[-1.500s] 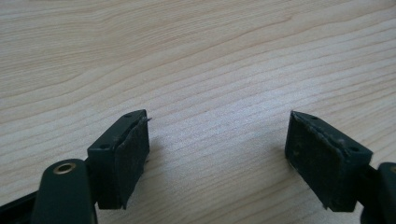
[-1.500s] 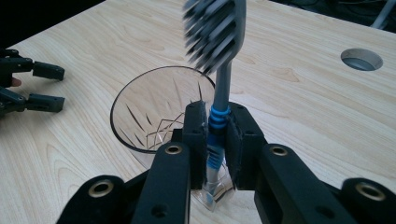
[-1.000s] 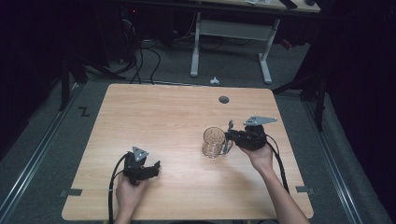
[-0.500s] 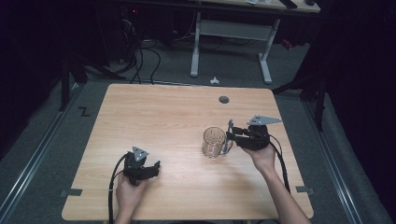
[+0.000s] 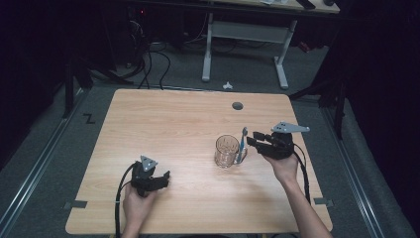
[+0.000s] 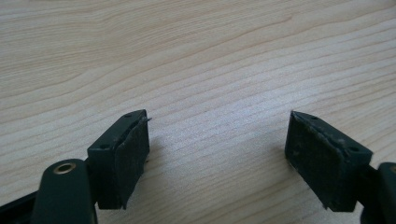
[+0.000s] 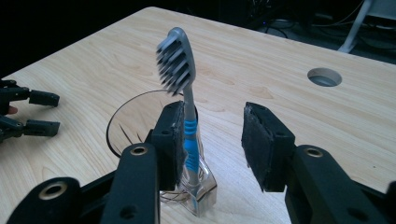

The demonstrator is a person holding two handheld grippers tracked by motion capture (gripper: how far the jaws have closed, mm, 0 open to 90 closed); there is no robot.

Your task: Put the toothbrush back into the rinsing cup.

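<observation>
Left gripper (image 5: 165, 176): held low at the near left part of the table (image 5: 163, 119), jaws pointing to the right. In the left gripper view its jaws stand wide apart with bare wood grain between them and nothing gripped.
Left hand (image 5: 136, 206): comes in from the near edge and wraps the gripper's body; a black cable (image 5: 119, 198) loops from it back toward the person.
Glass (image 5: 227, 151): a clear mug with a handle, upright right of the table's middle, well apart from the left gripper.
Toothbrush (image 5: 242, 144): stands in the glass, long axis close to upright and leaning a little toward the right gripper. The head sticks up above the rim; in the right gripper view the bristles face left. Grey handle with blue grip bands.
Right gripper (image 5: 251, 141): just right of the glass, jaws pointing left at it. In the right gripper view the jaws are parted, one pad close beside the toothbrush handle, perhaps just touching it; the other stands off, so nothing is clamped.
Right hand (image 5: 282, 161): under the gripper, forearm running down to the near right corner.
Hole (image 5: 237, 105): a round grey cable hole in the table top, beyond the glass.
</observation>
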